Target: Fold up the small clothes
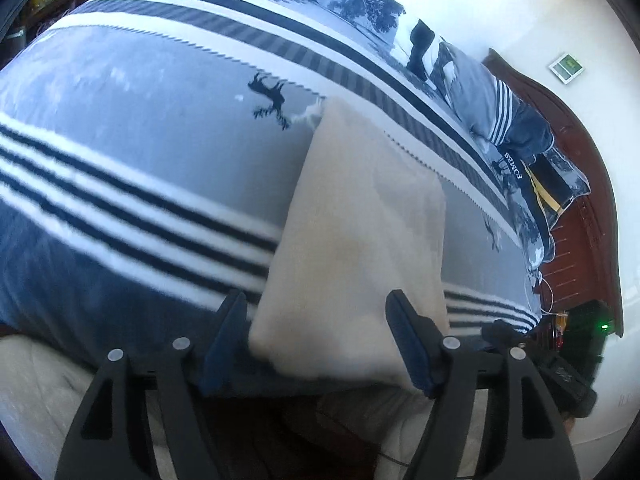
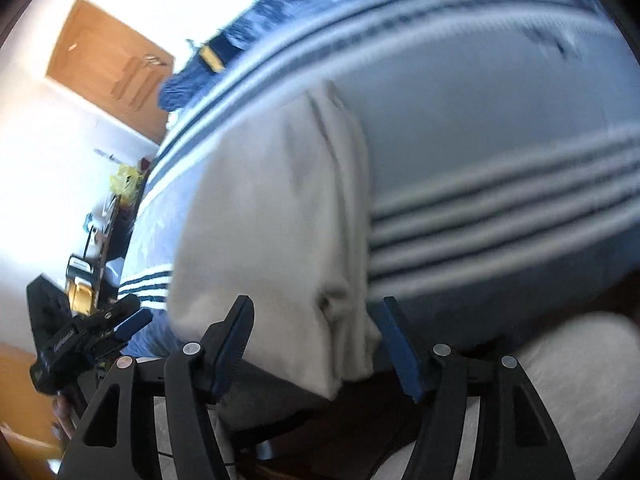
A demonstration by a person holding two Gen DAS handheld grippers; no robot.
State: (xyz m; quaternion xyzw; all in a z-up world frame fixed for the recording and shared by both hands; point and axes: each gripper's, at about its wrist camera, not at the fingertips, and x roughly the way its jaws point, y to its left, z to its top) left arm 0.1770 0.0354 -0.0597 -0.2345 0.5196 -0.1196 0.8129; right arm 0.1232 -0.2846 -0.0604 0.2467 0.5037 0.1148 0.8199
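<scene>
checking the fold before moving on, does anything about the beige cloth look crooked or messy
Mostly tidy: the folded beige cloth lies as a neat oblong on the blue-and-white striped blanket. One oddity: in the right wrist view its right edge shows loose, uneven layers bunching near the lower corner.

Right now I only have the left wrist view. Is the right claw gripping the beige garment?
Observer: No. The right claw is open. The folded beige garment lies on the striped blanket, and its near edge sits between the fingers unpinched.
Operator: How does the garment's edge look on that side?
Observer: Several layers are stacked along it, with a small pucker near the closest corner.
Operator: What is past the bed over there?
Observer: A wooden door set in a white wall.
</scene>
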